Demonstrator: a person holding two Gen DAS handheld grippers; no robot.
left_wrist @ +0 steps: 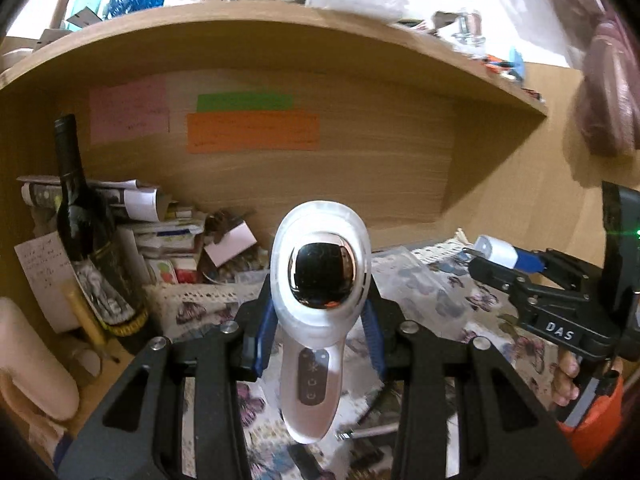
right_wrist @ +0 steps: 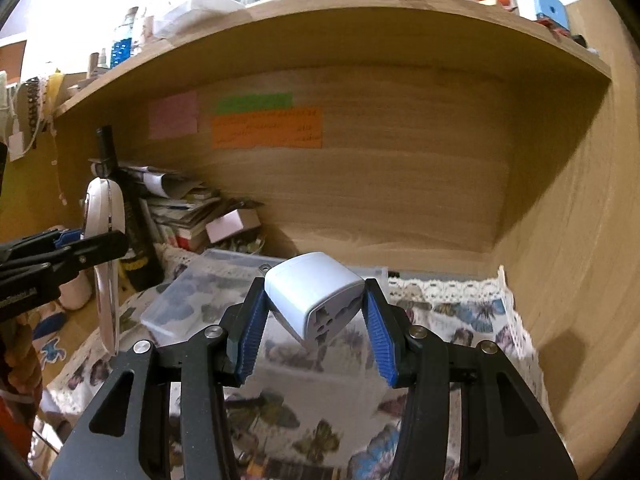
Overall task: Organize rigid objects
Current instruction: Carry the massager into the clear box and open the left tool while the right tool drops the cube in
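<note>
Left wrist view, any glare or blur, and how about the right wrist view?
Left wrist view: the white handheld device has a mirror-like dome reflecting the room; the right edge is blurred. Right wrist view: the travel adapter is sharp, the butterfly cloth smeared; both bow the shelf.

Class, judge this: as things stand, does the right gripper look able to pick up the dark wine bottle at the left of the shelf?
Probably not: the right gripper is shut on the white travel adapter, and the left gripper, holding the white handheld device, sits in front of the wine bottle.

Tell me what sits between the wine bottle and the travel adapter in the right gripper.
In the right wrist view, a clear plastic lidded box lies on the butterfly cloth between the wine bottle and the travel adapter.
</note>
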